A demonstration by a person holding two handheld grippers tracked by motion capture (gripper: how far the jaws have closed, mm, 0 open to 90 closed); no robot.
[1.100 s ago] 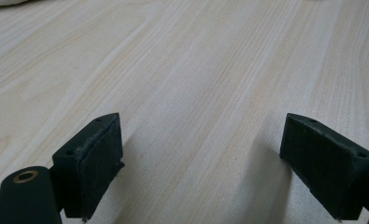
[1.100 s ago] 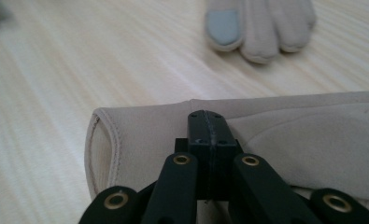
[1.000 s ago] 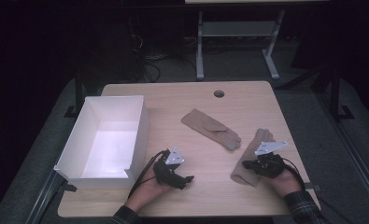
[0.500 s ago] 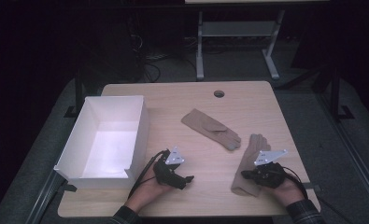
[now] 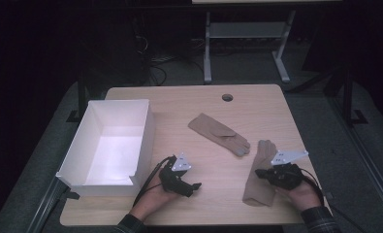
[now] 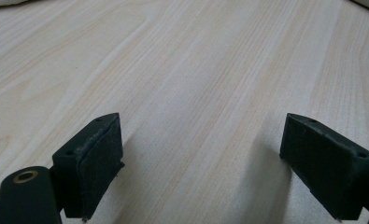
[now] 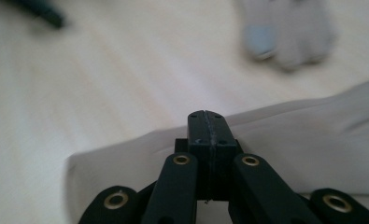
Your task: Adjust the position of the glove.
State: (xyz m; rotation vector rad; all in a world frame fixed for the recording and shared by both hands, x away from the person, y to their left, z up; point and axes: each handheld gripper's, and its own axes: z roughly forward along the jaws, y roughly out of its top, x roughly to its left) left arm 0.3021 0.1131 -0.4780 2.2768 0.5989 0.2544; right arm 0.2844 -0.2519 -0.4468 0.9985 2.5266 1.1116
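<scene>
Two tan gloves lie on the wooden table (image 5: 179, 104). One glove (image 5: 219, 133) rests flat near the middle. The other glove (image 5: 257, 187) (image 7: 308, 140) lies at the front right, under my right gripper (image 5: 263, 173) (image 7: 206, 122), whose jaws are pressed together on its cloth. The middle glove's fingertips (image 7: 289, 32) show blurred farther off in the right gripper view. My left gripper (image 5: 193, 188) (image 6: 201, 163) rests low on bare wood at the front centre, jaws wide apart with nothing between them.
An open white box (image 5: 77, 150) stands at the table's left side, close to my left hand. A round cable hole (image 5: 227, 97) sits near the far edge. Metal stand legs (image 5: 207, 53) rise on the dark floor behind the table.
My right gripper has pulled back toward the front edge, and the right glove has slid and turned with it. The left gripper has stayed still.
</scene>
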